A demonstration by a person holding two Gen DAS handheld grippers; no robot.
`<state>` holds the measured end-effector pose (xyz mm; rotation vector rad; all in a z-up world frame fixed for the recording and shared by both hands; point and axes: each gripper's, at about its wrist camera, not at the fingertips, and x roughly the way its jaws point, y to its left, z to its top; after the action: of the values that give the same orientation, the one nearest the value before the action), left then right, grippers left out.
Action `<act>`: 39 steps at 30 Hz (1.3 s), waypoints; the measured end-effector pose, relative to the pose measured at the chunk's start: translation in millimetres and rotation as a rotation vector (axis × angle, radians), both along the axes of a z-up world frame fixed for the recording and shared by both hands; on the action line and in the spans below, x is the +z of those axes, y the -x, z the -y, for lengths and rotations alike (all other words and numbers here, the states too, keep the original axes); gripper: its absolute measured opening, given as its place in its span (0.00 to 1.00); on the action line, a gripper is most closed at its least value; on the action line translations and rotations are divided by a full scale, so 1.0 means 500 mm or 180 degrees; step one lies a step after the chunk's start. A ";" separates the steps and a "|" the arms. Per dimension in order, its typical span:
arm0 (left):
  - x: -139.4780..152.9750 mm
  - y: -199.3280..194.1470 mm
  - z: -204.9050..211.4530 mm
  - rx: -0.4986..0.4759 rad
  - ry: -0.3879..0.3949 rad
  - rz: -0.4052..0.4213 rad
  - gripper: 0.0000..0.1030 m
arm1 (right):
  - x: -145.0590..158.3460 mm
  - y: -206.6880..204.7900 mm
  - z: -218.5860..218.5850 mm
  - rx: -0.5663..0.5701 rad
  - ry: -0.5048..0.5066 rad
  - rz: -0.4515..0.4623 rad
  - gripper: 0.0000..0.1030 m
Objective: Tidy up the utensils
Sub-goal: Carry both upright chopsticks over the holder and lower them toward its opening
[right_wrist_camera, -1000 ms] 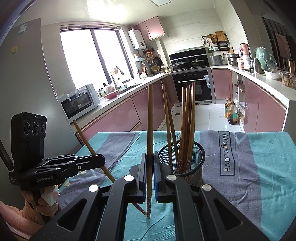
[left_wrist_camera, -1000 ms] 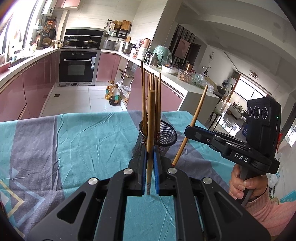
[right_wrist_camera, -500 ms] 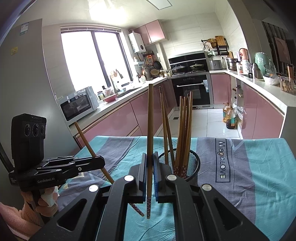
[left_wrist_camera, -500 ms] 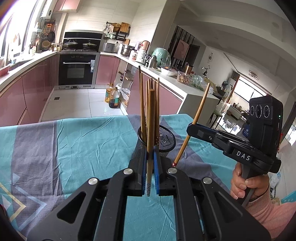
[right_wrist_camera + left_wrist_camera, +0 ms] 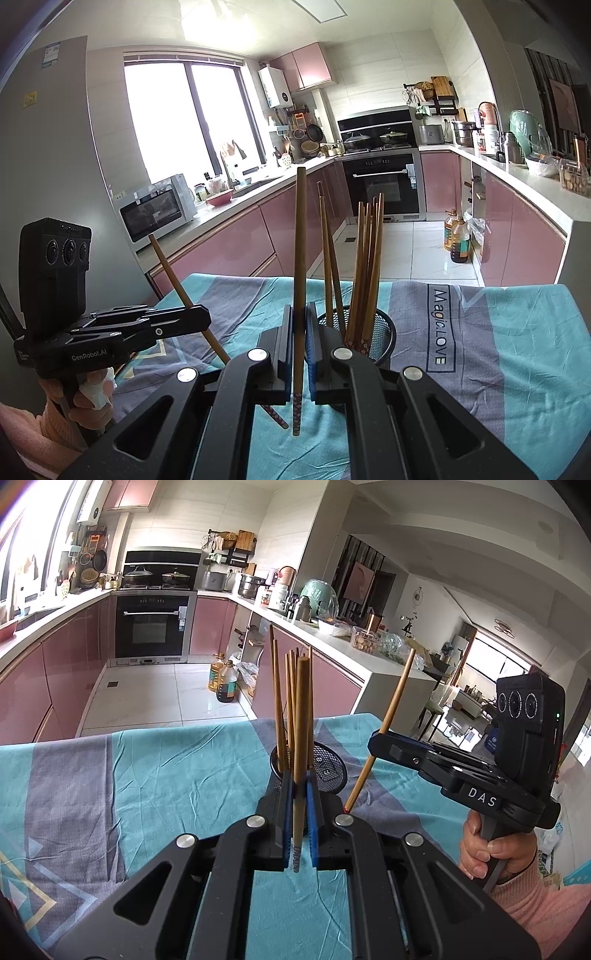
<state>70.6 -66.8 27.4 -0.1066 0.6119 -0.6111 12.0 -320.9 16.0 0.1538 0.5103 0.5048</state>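
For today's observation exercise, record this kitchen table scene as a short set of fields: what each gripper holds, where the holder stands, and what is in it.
left gripper: shut on one chopstick, held upright
right gripper: shut on another chopstick, held upright
holder: black mesh cup standing on the tablecloth, just past both grippers
holder contents: several wooden chopsticks, standing
chopsticks still to place: the two held

Holder mid-table, grippers either side

Mesh holder [image 5: 376,338] stood on tablecloth [image 5: 517,350], centre frame, chopsticks [image 5: 365,266] inside. Left gripper [image 5: 201,319] sat lower left; right gripper [image 5: 373,744] appeared right in the left view. Oven [image 5: 384,184] stood behind.
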 end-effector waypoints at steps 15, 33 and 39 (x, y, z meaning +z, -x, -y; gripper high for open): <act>0.013 -0.001 0.004 -0.0022 -0.0005 0.0060 0.07 | 0.014 -0.006 -0.003 0.0013 0.0032 0.0063 0.05; 0.045 0.004 0.013 -0.0088 0.0027 0.0138 0.07 | 0.029 -0.013 -0.003 0.0009 0.0047 0.0149 0.05; 0.056 0.004 0.017 -0.0104 0.0022 0.0174 0.07 | 0.040 -0.017 -0.002 0.0006 0.0045 0.0178 0.05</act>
<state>68.6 -75.2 55.6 -0.0863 0.5597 -0.6459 20.3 -319.7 36.0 0.1252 0.4594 0.5059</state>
